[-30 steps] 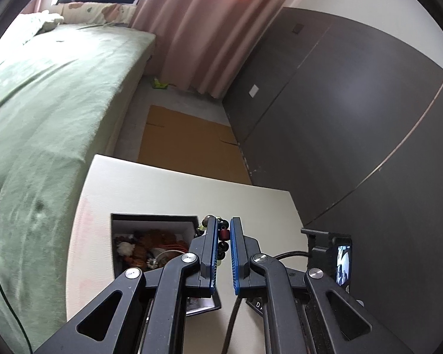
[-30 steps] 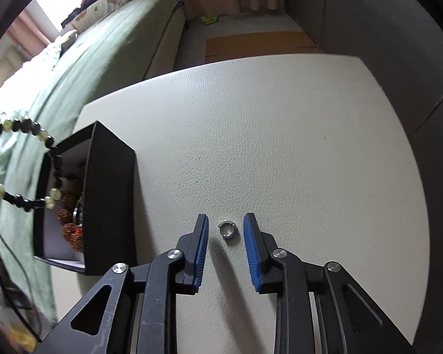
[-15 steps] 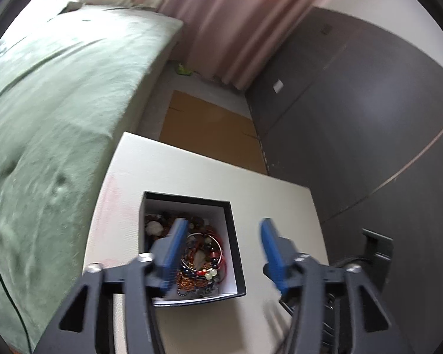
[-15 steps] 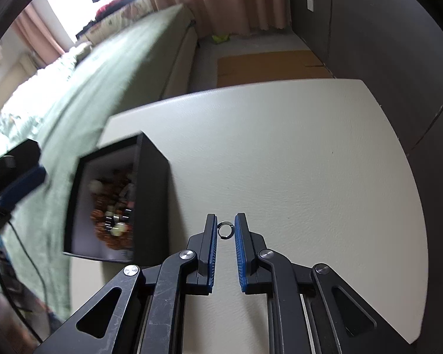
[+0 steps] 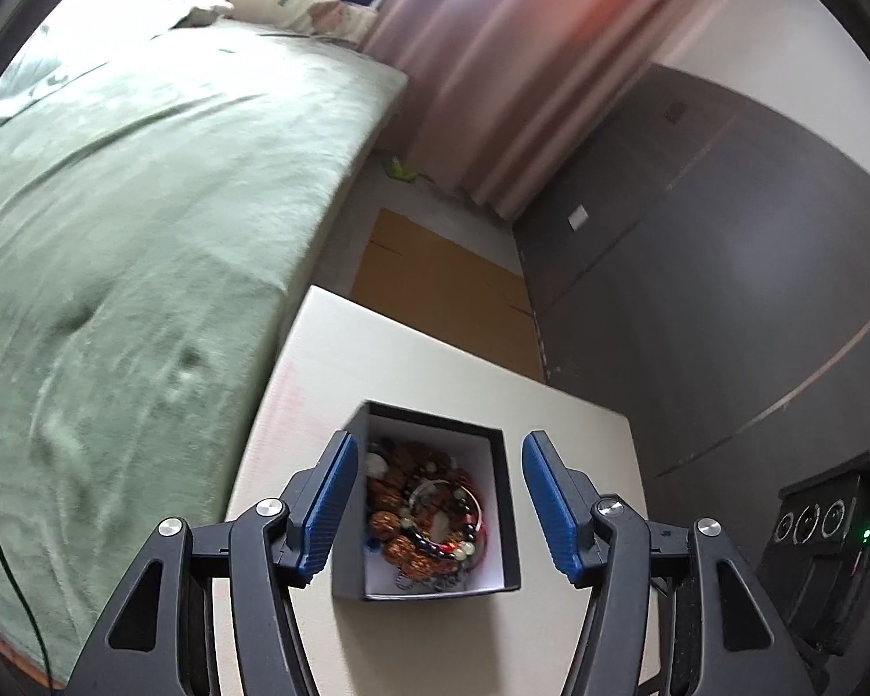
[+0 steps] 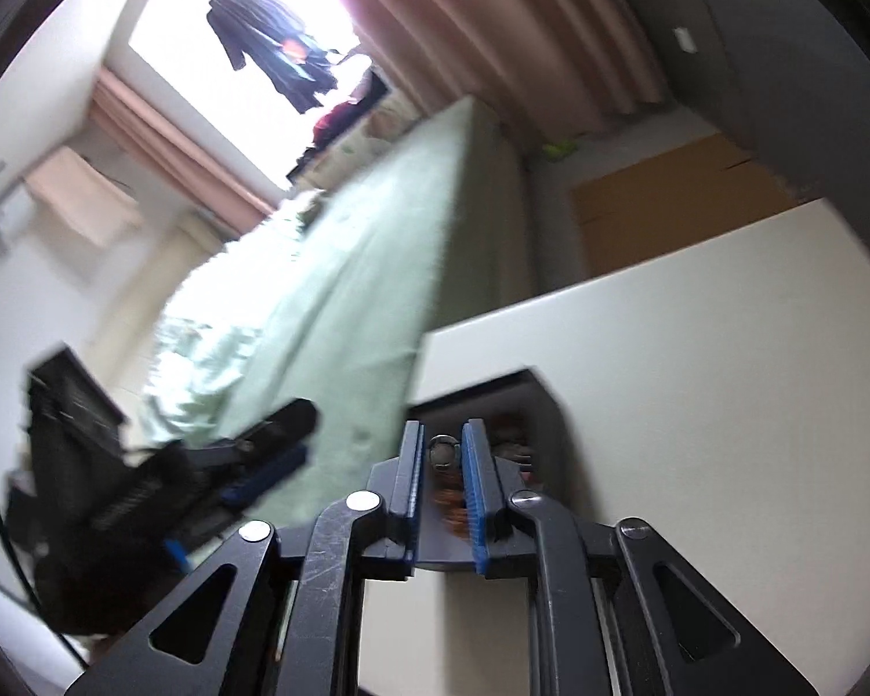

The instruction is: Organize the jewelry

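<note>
A black box point(image 5: 507, 499) with a white inside holds a heap of bead bracelets point(image 5: 423, 513) on the white table point(image 5: 412, 359). My left gripper point(image 5: 435, 499) is open and empty, raised above the box. My right gripper point(image 6: 442, 452) is shut on a small silver ring point(image 6: 443, 449) and holds it in the air over the box point(image 6: 545, 412), whose inside is mostly hidden behind the fingers. The left gripper also shows blurred in the right wrist view point(image 6: 261, 464).
A bed with a green cover point(image 5: 116, 232) runs along the table's left side. A dark wardrobe wall point(image 5: 725, 290) stands to the right. A flat cardboard sheet point(image 5: 441, 272) lies on the floor beyond the table. A black device point(image 5: 829, 528) sits at the right.
My left gripper opened and dropped the bead bracelet into the box, then rose. My right gripper shut on the ring, lifted it off the table and swung left over the box.
</note>
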Demonstrator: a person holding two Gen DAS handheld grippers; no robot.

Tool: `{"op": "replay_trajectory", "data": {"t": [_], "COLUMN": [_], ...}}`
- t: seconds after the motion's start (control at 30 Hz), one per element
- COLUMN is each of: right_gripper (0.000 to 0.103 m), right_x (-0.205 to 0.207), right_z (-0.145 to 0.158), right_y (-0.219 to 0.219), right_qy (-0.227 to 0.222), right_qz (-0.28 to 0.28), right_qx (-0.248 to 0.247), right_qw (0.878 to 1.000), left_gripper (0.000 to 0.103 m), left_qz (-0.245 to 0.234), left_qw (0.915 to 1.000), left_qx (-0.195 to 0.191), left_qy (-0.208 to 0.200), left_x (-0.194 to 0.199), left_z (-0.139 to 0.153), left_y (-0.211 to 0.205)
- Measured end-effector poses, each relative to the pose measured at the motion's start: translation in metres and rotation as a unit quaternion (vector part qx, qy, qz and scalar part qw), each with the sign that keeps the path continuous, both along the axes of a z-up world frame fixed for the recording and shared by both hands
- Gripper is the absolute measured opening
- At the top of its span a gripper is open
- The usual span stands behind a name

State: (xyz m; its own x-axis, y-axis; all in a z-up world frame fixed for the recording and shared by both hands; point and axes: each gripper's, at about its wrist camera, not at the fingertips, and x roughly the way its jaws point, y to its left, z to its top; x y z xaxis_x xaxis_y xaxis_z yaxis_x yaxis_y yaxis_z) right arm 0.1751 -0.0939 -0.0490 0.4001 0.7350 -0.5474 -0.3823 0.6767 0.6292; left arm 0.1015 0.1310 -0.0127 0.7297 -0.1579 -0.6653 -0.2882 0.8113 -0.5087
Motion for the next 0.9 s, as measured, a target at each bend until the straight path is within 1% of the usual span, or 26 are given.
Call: {"op": "replay_trajectory", "data": {"t": [0.03,0.07,0.1,0.13,0.27,0.47,0.5,0.57,0.63,0.7,0.73,0.8,0.87,0.9], "right_gripper": [0.049,0.057,0.063,0.063,0.063,0.063,0.063,0.063,0.063,0.064,0.066,0.068,0.068,0.069], "right_x": [0.001,0.0,-0.002,-0.004,-0.008,-0.024,-0.026,-0.032,-0.037,-0.04,-0.041,-0.043,-0.044,-0.045], "right_z": [-0.002,-0.003,-0.003,-0.002,0.0,0.008,0.009,0.012,0.017,0.022,0.023,0.025,0.025,0.026], "right_y": [0.002,0.0,-0.002,-0.004,-0.019,-0.047,-0.053,-0.062,-0.069,-0.077,-0.079,-0.088,-0.095,-0.097], "right_qy": [0.012,0.013,0.01,0.005,0.011,0.001,0.0,-0.005,-0.011,-0.017,-0.018,-0.021,-0.022,-0.022], "right_qz": [0.014,0.01,0.002,-0.007,-0.021,-0.048,-0.051,-0.06,-0.065,-0.073,-0.075,-0.083,-0.09,-0.091], "right_qx": [0.016,0.018,0.015,0.008,-0.013,-0.065,-0.071,-0.093,-0.104,-0.114,-0.116,-0.123,-0.134,-0.139], "right_qw": [1.0,1.0,1.0,1.0,1.0,0.997,0.996,0.994,0.992,0.991,0.99,0.989,0.987,0.986], "left_gripper": [0.06,0.06,0.06,0.06,0.06,0.061,0.063,0.075,0.081,0.083,0.084,0.087,0.094,0.095], "left_qz": [0.007,0.01,0.01,0.009,0.001,-0.034,-0.039,-0.047,-0.05,-0.053,-0.053,-0.051,-0.045,-0.041], "left_qw": [1.0,0.9999,0.9999,0.9999,0.9999,0.9981,0.9976,0.9966,0.9956,0.9945,0.9939,0.9924,0.9915,0.9909], "left_qx": [-0.003,-0.004,-0.004,-0.003,0.007,0.05,0.055,0.067,0.079,0.09,0.097,0.111,0.121,0.127], "left_qy": [0.002,0.003,0.006,0.008,0.01,0.013,0.013,0.008,0.001,-0.005,-0.007,-0.012,-0.015,-0.017], "left_x": [-0.002,-0.003,-0.003,-0.004,-0.004,-0.008,-0.01,-0.014,-0.018,-0.022,-0.024,-0.028,-0.033,-0.037], "left_z": [-0.001,-0.002,-0.002,-0.003,-0.002,0.001,0.002,0.004,0.008,0.011,0.012,0.015,0.016,0.017], "left_y": [0.004,0.006,0.007,0.007,-0.002,-0.037,-0.041,-0.05,-0.058,-0.064,-0.068,-0.075,-0.079,-0.081]}}
